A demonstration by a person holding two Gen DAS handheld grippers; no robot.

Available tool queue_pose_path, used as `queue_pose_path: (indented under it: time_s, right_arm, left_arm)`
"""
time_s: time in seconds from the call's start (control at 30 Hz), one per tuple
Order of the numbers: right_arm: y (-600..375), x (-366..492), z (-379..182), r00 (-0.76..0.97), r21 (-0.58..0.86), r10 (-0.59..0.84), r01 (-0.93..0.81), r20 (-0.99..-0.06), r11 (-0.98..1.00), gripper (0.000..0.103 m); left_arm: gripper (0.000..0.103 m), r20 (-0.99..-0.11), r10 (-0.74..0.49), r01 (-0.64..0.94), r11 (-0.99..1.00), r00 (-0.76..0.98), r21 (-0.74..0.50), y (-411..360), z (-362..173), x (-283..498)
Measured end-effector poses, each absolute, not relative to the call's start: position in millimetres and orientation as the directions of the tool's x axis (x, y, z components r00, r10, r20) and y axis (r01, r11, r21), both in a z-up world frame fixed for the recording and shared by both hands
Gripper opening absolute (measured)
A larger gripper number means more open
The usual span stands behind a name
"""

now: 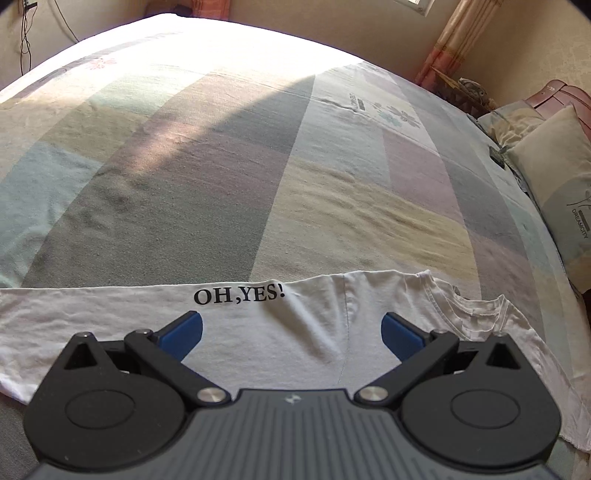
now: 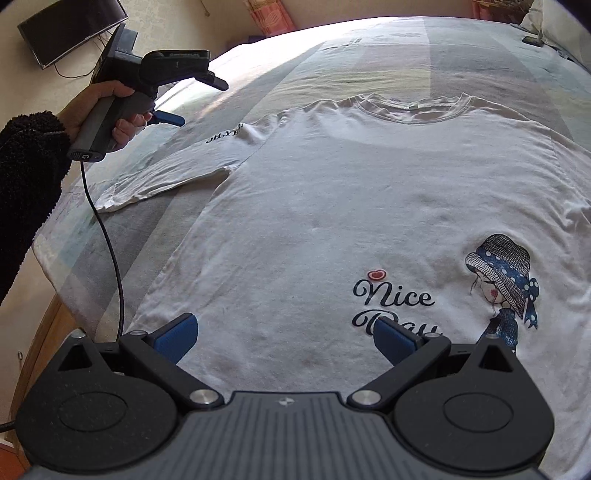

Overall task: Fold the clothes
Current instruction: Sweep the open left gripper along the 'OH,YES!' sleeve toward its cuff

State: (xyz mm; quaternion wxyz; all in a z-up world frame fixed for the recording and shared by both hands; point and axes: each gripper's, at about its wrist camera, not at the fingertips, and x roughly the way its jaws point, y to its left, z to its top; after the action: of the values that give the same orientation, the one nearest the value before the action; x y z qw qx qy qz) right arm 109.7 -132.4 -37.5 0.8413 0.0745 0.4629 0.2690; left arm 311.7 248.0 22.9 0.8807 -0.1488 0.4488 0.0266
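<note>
A white T-shirt (image 2: 332,206) lies flat on the bed, front up, with a "Nice Day" print (image 2: 395,302) and a girl in a hat (image 2: 506,280). Its collar (image 2: 410,107) points to the far side. The left sleeve (image 2: 166,177), printed "OH,YES!" (image 1: 239,295), is spread out to the side. My left gripper (image 1: 291,332) hovers open over that sleeve near the shoulder seam, its blue pads (image 1: 186,334) wide apart; in the right wrist view the left gripper (image 2: 195,101) sits in a hand. My right gripper (image 2: 284,338) stands open above the shirt's lower front, holding nothing.
The bed carries a pastel patchwork sheet (image 1: 184,184). Pillows (image 1: 550,173) lie at the right, with a small dark object (image 1: 496,155) beside them. A dark screen (image 2: 70,29) hangs on the wall. A black cable (image 2: 109,243) trails from the left gripper past the bed's left edge (image 2: 55,280).
</note>
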Motion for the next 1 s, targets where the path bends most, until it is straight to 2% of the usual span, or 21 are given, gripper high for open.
queue_pose_path:
  time_s: [0.1, 0.17, 0.33, 0.5, 0.63, 0.83, 0.9, 1.0]
  right_arm:
    - [-134.8, 100.4, -24.4, 0.456, 0.391, 0.518, -0.349, -0.724, 0.852, 0.103]
    - [-134.9, 93.7, -21.1, 0.475, 0.375, 0.487, -0.315, -0.733, 0.872, 0.103]
    - [-124.5, 85.9, -19.5, 0.464, 0.39, 0.478, -0.277, -0.746, 0.878, 0.103]
    - [-103.0, 91.2, -17.5, 0.455, 0.351, 0.453, -0.294, -0.767, 0.889, 0.103]
    - [-94.3, 93.8, -19.1, 0.443, 0.347, 0.45, -0.298, -0.775, 0.889, 0.103]
    - [-86.9, 92.1, -19.6, 0.434, 0.355, 0.451, -0.287, -0.78, 0.89, 0.103]
    - [-83.4, 89.8, -16.4, 0.443, 0.343, 0.442, -0.288, -0.78, 0.894, 0.103]
    - [-81.6, 85.0, -11.0, 0.456, 0.325, 0.428, -0.289, -0.78, 0.9, 0.103]
  left_arm:
    - [0.102, -0.769, -0.072, -0.181, 0.954, 0.635, -0.239, 281.7, 32.4, 285.4]
    - [0.102, -0.752, -0.079, -0.21, 0.937, 0.655, -0.281, 308.6, 24.2, 270.3]
    - [0.102, -0.777, -0.138, -0.337, 0.844, 0.614, -0.416, 371.7, -36.3, 256.9]
    - [0.102, -0.787, -0.172, -0.402, 0.784, 0.592, -0.474, 404.3, -80.5, 234.9]
    - [0.102, -0.832, -0.053, -0.471, 0.804, 0.552, -0.363, 421.7, -73.8, 219.6]
    - [0.102, -0.751, -0.143, -0.334, 0.831, 0.644, -0.445, 396.2, -50.5, 229.6]
    - [0.102, -0.772, -0.088, -0.313, 0.88, 0.629, -0.356, 372.8, -55.1, 237.9]
    - [0.102, -0.791, 0.082, -0.311, 0.94, 0.606, -0.141, 342.1, -73.8, 239.6]
